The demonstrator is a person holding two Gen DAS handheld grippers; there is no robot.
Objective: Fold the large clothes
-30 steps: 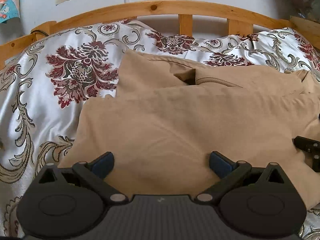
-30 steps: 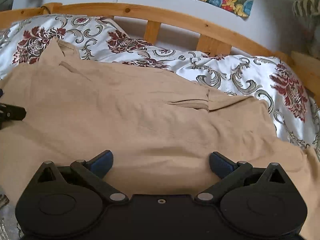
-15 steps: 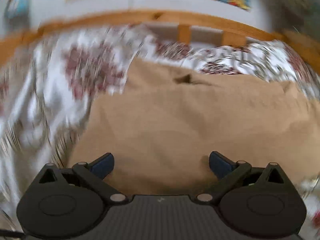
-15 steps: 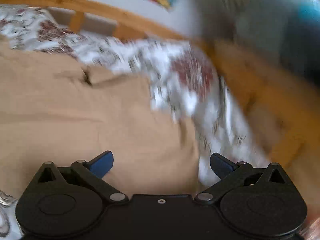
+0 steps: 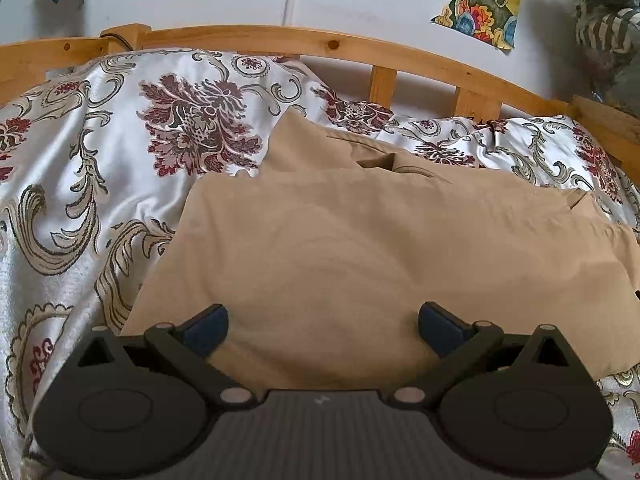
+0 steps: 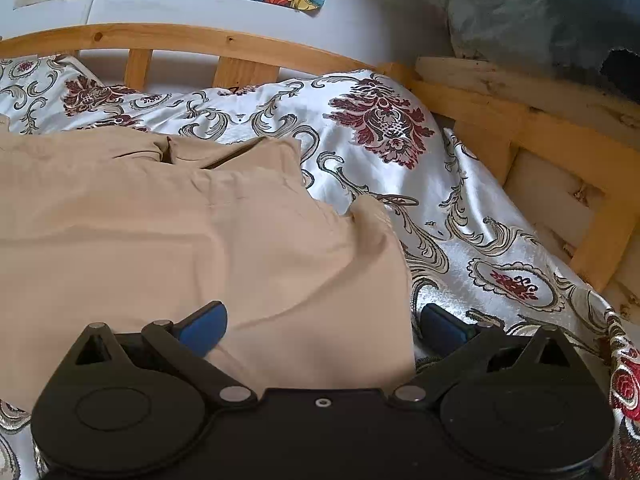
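**Jaws spread over a garment that runs left to right across the bed**

Both pairs of jaws stand wide apart and pinch nothing. Left gripper hovers over the near middle of the tan garment, with cloth showing between and just beyond its blue pads. Right gripper straddles the garment's right end: its left pad lies over cloth, its right pad over the patterned bedspread, and the garment's right edge runs down between the two.

Beyond the jaws, the tan garment lies partly folded, a doubled panel covering a lower layer that peeks out along the far side. Its long axis runs left to right, across the line of both grippers' fingers. In the left wrist view the left edge slants away to the left of the gripper and a loose far corner rises toward the wooden bed rail. In the right wrist view a small raised flap sits at the right edge, just beyond the jaws, touching the bedspread.

Judged from this layout, the next fold turns on the ends of that long axis. The right gripper is already at the right edge and is nearer to a grasp; the left gripper is well inside the cloth and would need to shift left to reach the matching edge. Which fold is intended cannot be told.
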